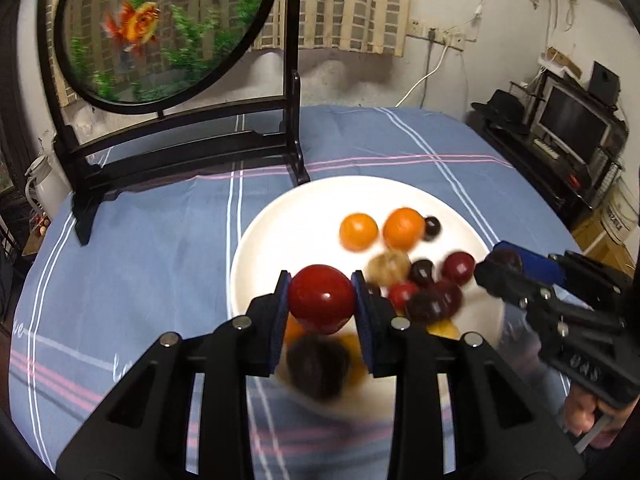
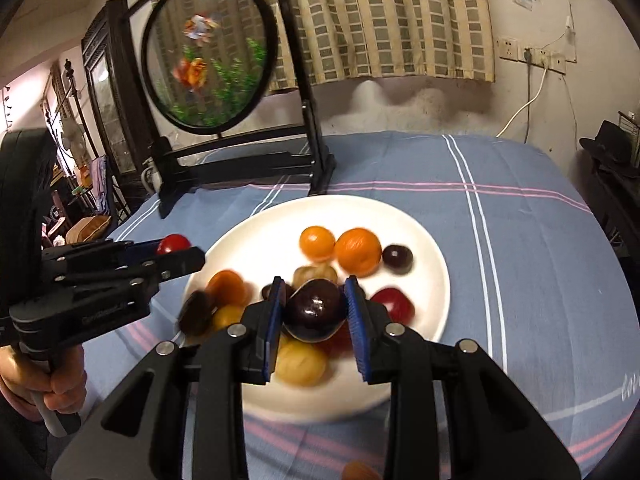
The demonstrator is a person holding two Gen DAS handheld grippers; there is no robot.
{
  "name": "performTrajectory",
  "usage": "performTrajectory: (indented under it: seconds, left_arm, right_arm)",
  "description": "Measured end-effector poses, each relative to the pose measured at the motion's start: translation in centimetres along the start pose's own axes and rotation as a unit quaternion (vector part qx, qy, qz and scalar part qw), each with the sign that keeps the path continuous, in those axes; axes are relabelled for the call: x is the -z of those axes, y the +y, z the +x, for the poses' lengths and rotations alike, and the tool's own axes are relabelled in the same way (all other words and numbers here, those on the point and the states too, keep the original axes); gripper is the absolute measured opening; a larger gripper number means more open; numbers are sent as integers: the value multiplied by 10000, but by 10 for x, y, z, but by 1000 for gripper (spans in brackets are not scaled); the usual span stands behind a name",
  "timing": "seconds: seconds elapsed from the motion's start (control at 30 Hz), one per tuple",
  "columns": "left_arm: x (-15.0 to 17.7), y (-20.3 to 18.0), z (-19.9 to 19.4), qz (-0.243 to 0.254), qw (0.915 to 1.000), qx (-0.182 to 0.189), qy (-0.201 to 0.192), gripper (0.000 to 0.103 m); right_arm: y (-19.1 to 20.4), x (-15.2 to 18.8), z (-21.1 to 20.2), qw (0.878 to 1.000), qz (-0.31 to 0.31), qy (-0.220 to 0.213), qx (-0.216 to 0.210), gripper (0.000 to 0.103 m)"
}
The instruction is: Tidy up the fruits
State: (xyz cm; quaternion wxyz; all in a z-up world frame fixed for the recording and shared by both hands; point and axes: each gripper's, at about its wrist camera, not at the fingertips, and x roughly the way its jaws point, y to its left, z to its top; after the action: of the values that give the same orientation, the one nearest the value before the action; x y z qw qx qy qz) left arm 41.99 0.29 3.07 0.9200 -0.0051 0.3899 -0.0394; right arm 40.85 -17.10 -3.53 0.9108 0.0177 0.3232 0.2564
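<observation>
A white plate (image 1: 280,216) (image 2: 424,236) on the blue striped tablecloth holds several small fruits: two orange ones (image 1: 359,231) (image 2: 357,251), dark purple ones, red ones and yellow ones. My left gripper (image 1: 322,298) is shut on a red fruit (image 1: 321,298), lifted above the plate's near side. My right gripper (image 2: 314,310) is shut on a dark purple fruit (image 2: 314,310), also above the plate. In the left wrist view the right gripper (image 1: 500,264) enters from the right with its dark fruit (image 1: 505,259). In the right wrist view the left gripper (image 2: 180,250) comes from the left with the red fruit (image 2: 173,243).
A black wooden stand with a round goldfish screen (image 1: 160,28) (image 2: 210,54) rises at the table's far left. Blue cloth (image 1: 140,248) (image 2: 540,260) surrounds the plate. A hand (image 2: 60,380) grips the left tool's handle. A shelf with a monitor (image 1: 572,128) stands to the right.
</observation>
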Motion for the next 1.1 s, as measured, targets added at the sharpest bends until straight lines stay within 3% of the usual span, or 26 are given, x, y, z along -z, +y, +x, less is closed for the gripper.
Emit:
performTrajectory:
  seconds: [0.07, 0.1, 0.13, 0.17, 0.33, 0.4, 0.57, 0.8, 1.1]
  left_arm:
    - [-7, -1, 11, 9, 10000, -99, 13, 34]
    - [-9, 0, 14, 11, 9998, -208, 4, 57]
    - [-8, 0, 12, -8, 9994, -356, -38, 73]
    - [-7, 1, 8, -21, 9989, -454, -108, 91]
    - [15, -2, -30, 224, 9968, -730, -214, 95]
    - [31, -6, -54, 248, 9967, -708, -307, 99]
    - [79, -13, -104, 234, 9959, -677, -556, 101]
    - [147, -14, -132, 164, 9964, -594, -586, 101]
    - [173, -6, -132, 119, 9951, -859, -479, 101]
  right_arm:
    - [-2, -4, 8, 10000, -26, 61, 8, 35]
    - [-2, -4, 11, 9999, -65, 101, 74, 44]
    - [-1, -4, 9, 9998, -83, 120, 125, 47]
    - [-1, -3, 4, 9998, -94, 132, 152, 63]
    - [8, 15, -41, 9998, -165, 98, -11, 76]
    - [18, 30, -68, 9996, -293, -16, -56, 102]
    - [38, 78, -116, 9954, -902, -316, 81, 102]
    - [28, 134, -125, 9968, -776, 3, 188, 102]
    - [38, 153, -127, 9942, -1027, 124, 306, 102]
